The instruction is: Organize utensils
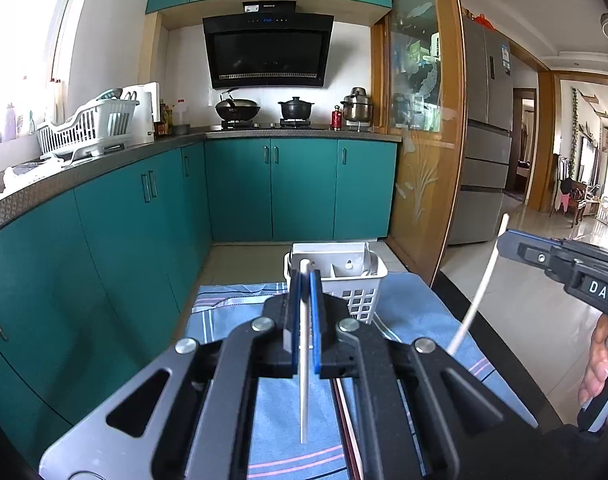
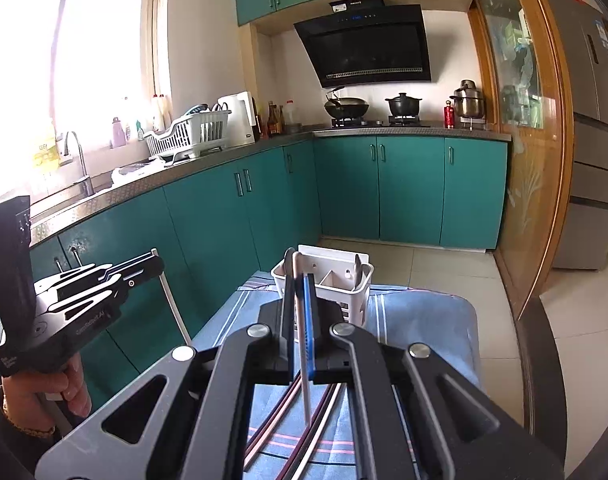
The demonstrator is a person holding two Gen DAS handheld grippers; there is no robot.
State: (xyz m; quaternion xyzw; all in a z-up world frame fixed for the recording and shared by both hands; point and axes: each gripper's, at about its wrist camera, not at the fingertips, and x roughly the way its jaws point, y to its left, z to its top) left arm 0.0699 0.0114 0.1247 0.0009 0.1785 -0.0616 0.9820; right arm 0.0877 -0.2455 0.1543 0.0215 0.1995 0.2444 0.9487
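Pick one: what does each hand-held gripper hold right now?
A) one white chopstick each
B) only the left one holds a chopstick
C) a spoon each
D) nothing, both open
A: the left hand-held gripper is shut on a white chopstick, and the right hand-held gripper is shut on its own white chopstick, both short of the white utensil caddy.

Utensil caddy (image 2: pixel 324 280) stood on cloth (image 2: pixel 424 320) at far edge of table (image 2: pixel 540 360). Loose chopsticks (image 2: pixel 280 420) lay on cloth, nearer than caddy. Spoon (image 2: pixel 358 266) stood in caddy's right compartment. Cabinets (image 2: pixel 408 188) were seen behind caddy.
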